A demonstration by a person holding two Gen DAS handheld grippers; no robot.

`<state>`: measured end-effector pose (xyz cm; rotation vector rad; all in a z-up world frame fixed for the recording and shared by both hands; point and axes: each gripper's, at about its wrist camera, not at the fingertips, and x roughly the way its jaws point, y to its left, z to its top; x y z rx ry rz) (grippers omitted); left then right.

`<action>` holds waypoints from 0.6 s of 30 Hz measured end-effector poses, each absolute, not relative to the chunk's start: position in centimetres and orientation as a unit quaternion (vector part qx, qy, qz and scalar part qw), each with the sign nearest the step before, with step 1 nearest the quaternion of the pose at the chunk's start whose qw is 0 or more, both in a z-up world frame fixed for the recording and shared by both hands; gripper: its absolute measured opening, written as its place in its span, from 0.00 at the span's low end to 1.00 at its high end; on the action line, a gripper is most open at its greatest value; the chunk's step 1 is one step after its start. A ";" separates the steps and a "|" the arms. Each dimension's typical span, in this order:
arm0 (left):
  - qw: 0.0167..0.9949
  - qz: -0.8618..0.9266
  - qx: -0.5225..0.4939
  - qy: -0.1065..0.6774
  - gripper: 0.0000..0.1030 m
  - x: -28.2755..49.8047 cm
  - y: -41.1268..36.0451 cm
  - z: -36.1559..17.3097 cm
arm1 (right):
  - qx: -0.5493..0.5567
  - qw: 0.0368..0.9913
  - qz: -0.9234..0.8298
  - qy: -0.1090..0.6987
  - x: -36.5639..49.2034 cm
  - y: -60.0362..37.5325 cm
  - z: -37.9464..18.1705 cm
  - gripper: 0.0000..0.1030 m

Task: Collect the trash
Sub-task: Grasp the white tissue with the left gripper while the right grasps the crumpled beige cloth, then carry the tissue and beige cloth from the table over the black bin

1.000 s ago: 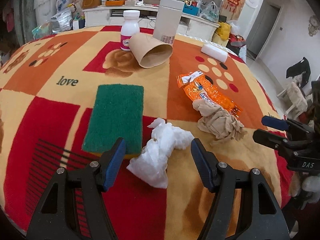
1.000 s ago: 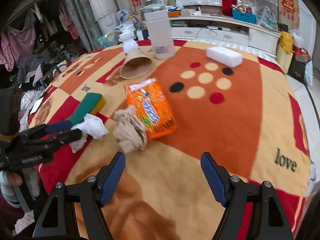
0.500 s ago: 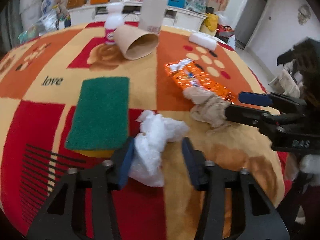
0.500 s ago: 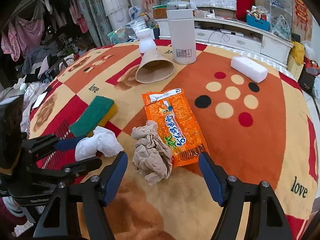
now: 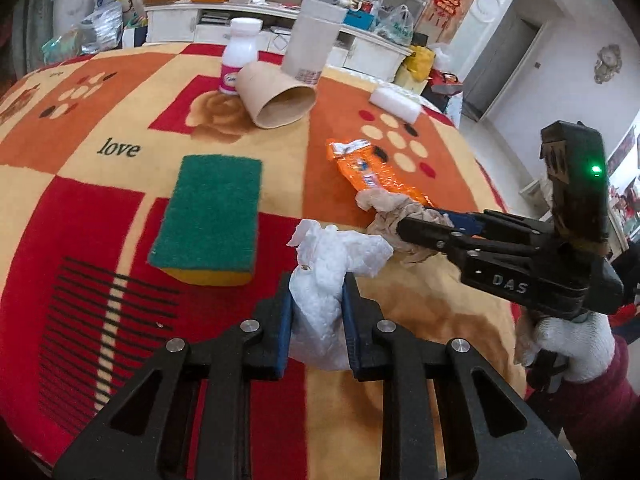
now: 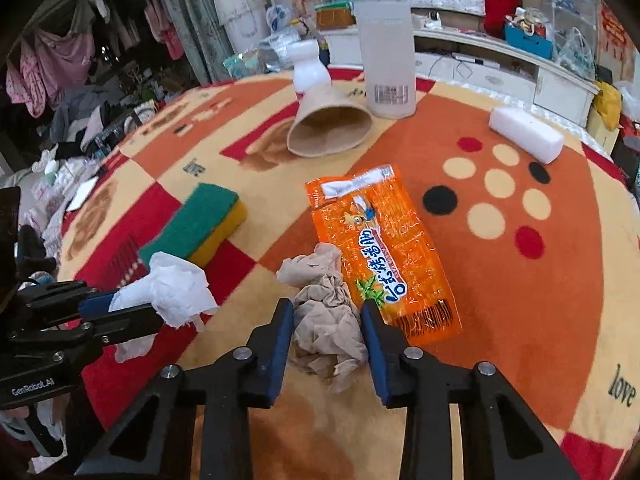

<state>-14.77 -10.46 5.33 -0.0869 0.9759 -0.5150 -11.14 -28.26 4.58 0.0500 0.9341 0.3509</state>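
A crumpled white tissue [image 5: 332,264] lies on the patterned cloth, and my left gripper [image 5: 316,292] is closing on it, its blue pads pressing both sides. To its right, my right gripper [image 6: 326,308] is shut on a crumpled brown paper wad [image 6: 324,328]. From the right wrist view, the left gripper [image 6: 120,308] shows at the left edge with the white tissue [image 6: 172,288] in its tips. An orange snack wrapper [image 6: 380,248] lies flat just beyond the brown wad, touching it. A brown paper cup [image 6: 328,128] lies on its side farther back.
A green and yellow sponge [image 5: 212,208] lies left of the tissue. A white pill bottle [image 5: 240,52], a tall white container [image 5: 312,40] and a white block [image 5: 394,100] stand at the far side. A gloved hand [image 5: 572,344] holds the right gripper.
Both grippers have shut: the left on the white tissue, the right on the brown paper wad. The right gripper has moved in over the wad from the wrapper's side.
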 end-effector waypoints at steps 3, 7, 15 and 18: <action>0.851 -0.249 -0.042 0.460 0.20 -15.3 -11.5 5.5 | 0.020 0.885 0.163 0.435 -13.0 -29.5 5.9 0.32; 0.845 -0.261 -0.045 0.464 0.20 -15.8 -13.3 5.2 | 0.017 0.892 0.149 0.426 -15.0 -31.1 6.8 0.32; 0.832 -0.299 -0.036 0.467 0.20 -16.8 -18.8 5.2 | 0.014 0.899 0.101 0.425 -18.3 -35.7 6.8 0.32; 0.826 -0.312 -0.025 0.469 0.20 -17.3 -21.2 5.1 | 0.025 0.901 0.080 0.426 -19.2 -37.9 6.6 0.32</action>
